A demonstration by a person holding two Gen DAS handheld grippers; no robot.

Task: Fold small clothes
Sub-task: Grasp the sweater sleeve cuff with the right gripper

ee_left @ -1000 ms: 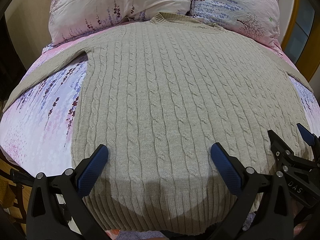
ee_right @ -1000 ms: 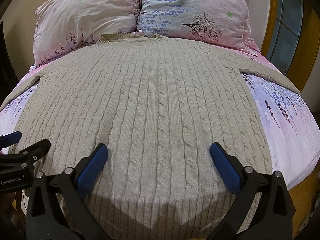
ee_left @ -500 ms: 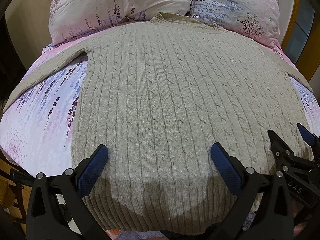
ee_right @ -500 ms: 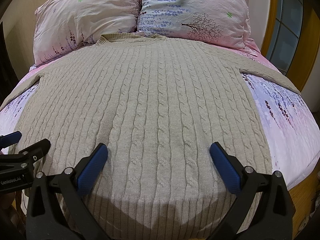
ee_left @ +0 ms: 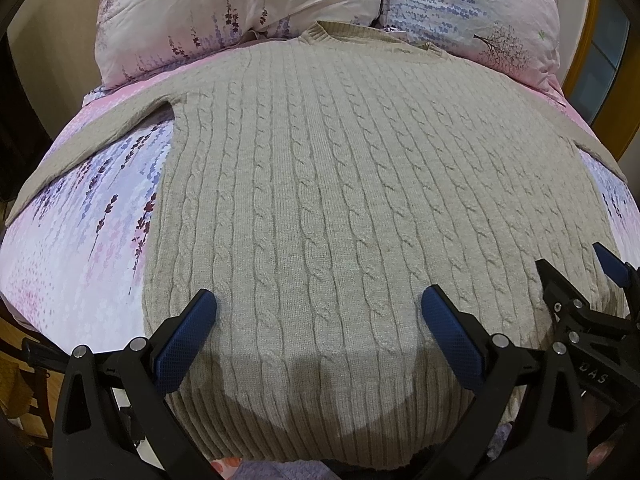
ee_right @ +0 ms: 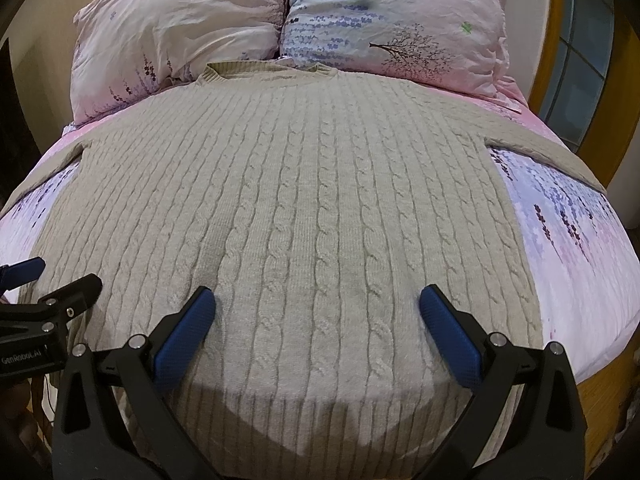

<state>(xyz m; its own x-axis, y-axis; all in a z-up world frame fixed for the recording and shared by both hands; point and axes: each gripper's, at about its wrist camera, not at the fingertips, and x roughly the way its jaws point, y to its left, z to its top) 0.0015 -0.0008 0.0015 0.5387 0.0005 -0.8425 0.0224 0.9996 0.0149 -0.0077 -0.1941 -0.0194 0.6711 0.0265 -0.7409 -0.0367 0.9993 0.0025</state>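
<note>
1. The beige cable-knit sweater (ee_left: 360, 208) lies flat on the bed with the pink and lilac floral sheet (ee_left: 72, 248). Its ribbed hem hangs over the near edge of the bed, and its lowest part is hidden behind the gripper bodies in both views.
2. Both sleeves run off toward the sides; the left cuff is cut off at the frame edge in the left wrist view, and the right cuff cannot be made out.
3. The sweater's long axis runs from the near hem to the ribbed collar (ee_right: 268, 70), which points away at the two pink floral pillows (ee_right: 180, 28).
4. The left gripper (ee_left: 320, 316) hovers over the hem with its blue-padded fingers (ee_left: 188, 340) spread wide and nothing between them.
5. The right gripper (ee_right: 316, 312) likewise stands wide apart and holds nothing, just beside the left one.
6. Bare sheet shows on each side of the sweater's body, beneath the sleeves. A yellow wooden window frame (ee_right: 624, 120) borders the bed's right side.
</note>
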